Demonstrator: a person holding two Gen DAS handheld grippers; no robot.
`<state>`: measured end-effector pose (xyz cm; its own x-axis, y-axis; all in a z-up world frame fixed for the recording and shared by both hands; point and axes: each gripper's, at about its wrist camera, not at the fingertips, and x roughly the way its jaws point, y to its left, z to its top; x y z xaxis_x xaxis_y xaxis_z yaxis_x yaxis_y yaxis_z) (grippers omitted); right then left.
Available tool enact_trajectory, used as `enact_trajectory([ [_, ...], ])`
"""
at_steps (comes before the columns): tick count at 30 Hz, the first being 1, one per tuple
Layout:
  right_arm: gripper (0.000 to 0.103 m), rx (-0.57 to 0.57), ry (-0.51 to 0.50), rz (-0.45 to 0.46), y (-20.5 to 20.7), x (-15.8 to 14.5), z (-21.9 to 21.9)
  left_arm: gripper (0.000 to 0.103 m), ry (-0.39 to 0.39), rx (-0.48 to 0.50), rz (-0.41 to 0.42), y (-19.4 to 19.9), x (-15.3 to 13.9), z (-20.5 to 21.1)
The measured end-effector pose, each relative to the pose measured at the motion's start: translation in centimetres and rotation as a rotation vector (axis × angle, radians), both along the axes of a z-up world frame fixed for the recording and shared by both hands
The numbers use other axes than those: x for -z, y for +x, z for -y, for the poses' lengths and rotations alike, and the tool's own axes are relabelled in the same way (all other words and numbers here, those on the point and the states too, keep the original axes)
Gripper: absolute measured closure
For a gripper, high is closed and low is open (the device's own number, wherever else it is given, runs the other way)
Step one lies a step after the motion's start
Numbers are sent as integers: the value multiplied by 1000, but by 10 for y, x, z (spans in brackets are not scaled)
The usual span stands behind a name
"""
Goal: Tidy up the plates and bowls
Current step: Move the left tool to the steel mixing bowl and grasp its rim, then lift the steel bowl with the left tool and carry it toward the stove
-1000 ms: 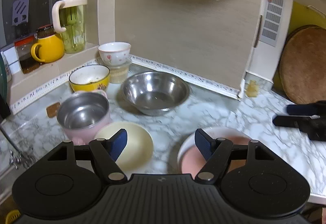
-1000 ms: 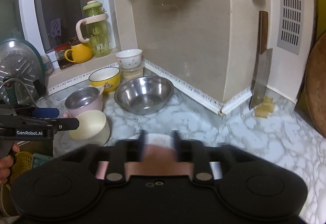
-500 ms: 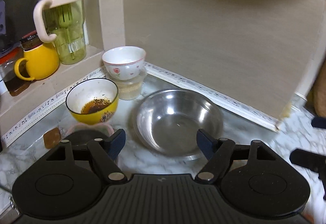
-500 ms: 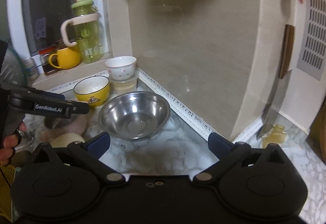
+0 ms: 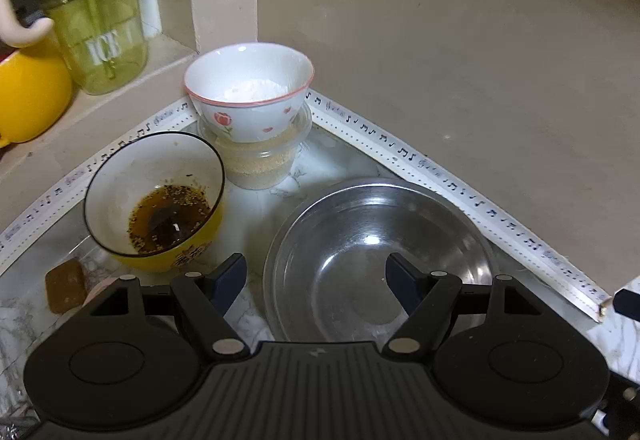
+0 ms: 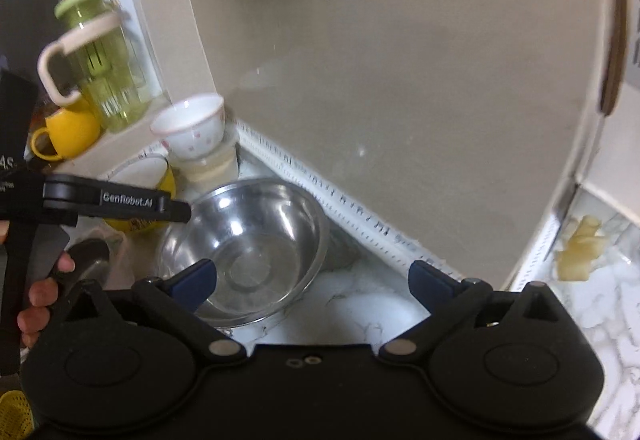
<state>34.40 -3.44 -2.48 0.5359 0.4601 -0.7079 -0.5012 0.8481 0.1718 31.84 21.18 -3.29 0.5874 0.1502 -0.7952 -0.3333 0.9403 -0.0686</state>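
Left tool [image 5: 314, 280]: jaws apart, nothing gripped; one pad outside the steel bowl rim, the other over the bowl's inside.
Right tool [image 6: 312, 280]: jaws spread wide, nothing gripped; left pad over the steel bowl's near rim, right pad over bare surface.
Steel bowl [image 5: 360, 240]: upright on the marble surface [image 5: 312, 156] near the wall corner; empty.
Yellow bowl [image 5: 160, 200]: upright, just left of the steel bowl; white inside, with a pool of dark brown liquid speckled with seeds at the bottom.
White bowl [image 5: 248, 92]: red rim, flower print; seated on a clear tub; holds white powder.
Clear tub [image 5: 260, 164]: in the corner, part-filled with tan granules.
Window ledge: green jug [image 5: 96, 32], yellow mug [image 5: 28, 100].
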Motion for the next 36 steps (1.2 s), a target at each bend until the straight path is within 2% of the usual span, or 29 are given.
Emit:
enact_trajectory([
  [5, 1, 5, -8, -115, 22, 18, -18, 27, 34, 3, -21, 21, 10, -4],
  [11, 6, 35, -34, -184, 37, 36, -37, 27, 39, 2, -50, 41, 22, -11],
  [18, 21, 85, -25, -265, 44, 54, -40, 27, 49, 6, -66, 53, 31, -15],
  [22, 35, 103, -35, -290, 47, 61, -42, 28, 26, -1, -72, 55, 36, -18],
  [25, 46, 110, -20, -322, 49, 66, -42, 42, 17, 9, -86, 58, 40, -18],
  [30, 51, 110, -25, -325, 48, 67, -45, 67, -5, -16, -93, 59, 45, -21],
  [34, 62, 109, -16, -313, 46, 65, -44, 77, -19, -42, -88, 58, 43, -27],
  [36, 65, 128, -21, -291, 44, 63, -43, 81, -15, -46, -90, 58, 43, -28],
])
